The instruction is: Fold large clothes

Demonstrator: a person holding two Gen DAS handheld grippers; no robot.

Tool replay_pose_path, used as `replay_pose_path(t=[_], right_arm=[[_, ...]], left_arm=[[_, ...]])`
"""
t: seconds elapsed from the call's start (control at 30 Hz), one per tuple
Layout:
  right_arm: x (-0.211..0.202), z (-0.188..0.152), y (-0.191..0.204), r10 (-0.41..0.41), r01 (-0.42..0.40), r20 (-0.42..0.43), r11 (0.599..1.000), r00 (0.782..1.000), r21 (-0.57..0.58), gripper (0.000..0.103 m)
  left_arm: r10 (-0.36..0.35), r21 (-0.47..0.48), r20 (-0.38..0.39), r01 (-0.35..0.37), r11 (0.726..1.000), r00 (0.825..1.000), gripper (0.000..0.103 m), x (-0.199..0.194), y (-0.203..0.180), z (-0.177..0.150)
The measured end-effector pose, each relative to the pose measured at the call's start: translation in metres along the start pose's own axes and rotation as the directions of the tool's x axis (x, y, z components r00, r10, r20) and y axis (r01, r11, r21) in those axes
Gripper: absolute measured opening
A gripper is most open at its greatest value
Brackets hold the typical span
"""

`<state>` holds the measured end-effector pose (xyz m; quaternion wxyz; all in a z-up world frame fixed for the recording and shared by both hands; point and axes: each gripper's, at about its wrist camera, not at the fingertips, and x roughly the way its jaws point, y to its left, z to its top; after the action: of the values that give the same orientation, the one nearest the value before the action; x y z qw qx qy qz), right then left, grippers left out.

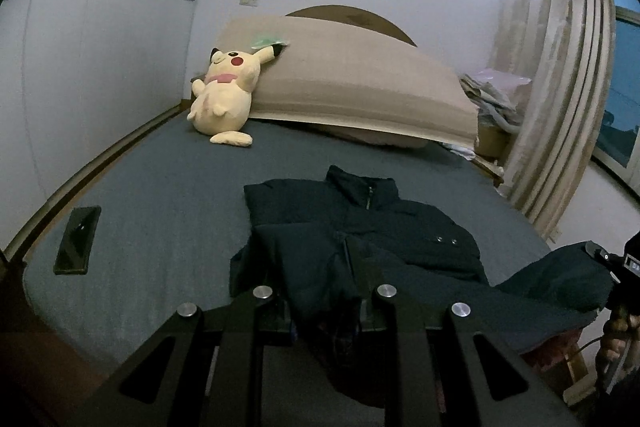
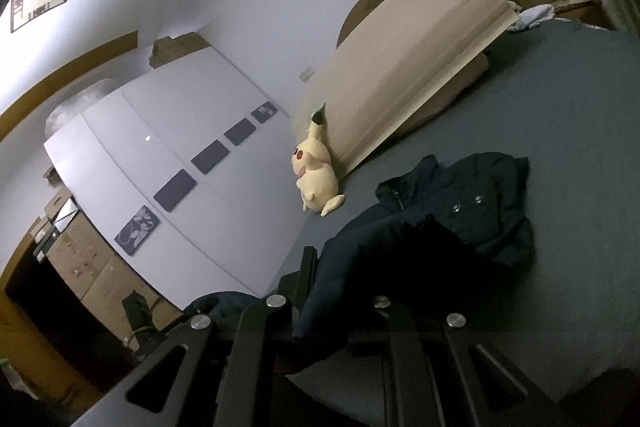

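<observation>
Jacket (image 1: 360, 227) near bed (image 1: 160, 187) edge, jaws seemingly pinching fabric

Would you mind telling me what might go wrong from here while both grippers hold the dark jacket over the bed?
1. The jacket is puffy and slippery-looking; the left gripper pinches only an edge, so the fabric may slide free mid-fold.
2. The right gripper holds a bunched part near the bed's edge; if released there, that part could droop off.
3. A phone lies on the bed beside the jacket; a swinging sleeve could sweep it toward the frame.
</observation>
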<state>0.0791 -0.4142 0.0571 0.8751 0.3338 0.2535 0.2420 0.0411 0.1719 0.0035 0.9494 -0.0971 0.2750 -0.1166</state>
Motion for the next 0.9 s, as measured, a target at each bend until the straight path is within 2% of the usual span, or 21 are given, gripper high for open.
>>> replay_pose_path(t=[0.33,0.9], right_arm=[[0.012,0.01,0.007,-0.041,0.041,0.026,0.999,0.999,-0.011,0.012],[0.023,0.015,0.015,-0.084,0.085,0.04,0.996,0.996,-0.027,0.012]], left_arm=[[0.03,-0.016,0.0,-0.03,0.999,1.0,0.019,0.009,0.0,0.005],[0.042,-0.024,-0.005,-0.042,0.999,0.999,0.019,0.018,0.003,0.01]])
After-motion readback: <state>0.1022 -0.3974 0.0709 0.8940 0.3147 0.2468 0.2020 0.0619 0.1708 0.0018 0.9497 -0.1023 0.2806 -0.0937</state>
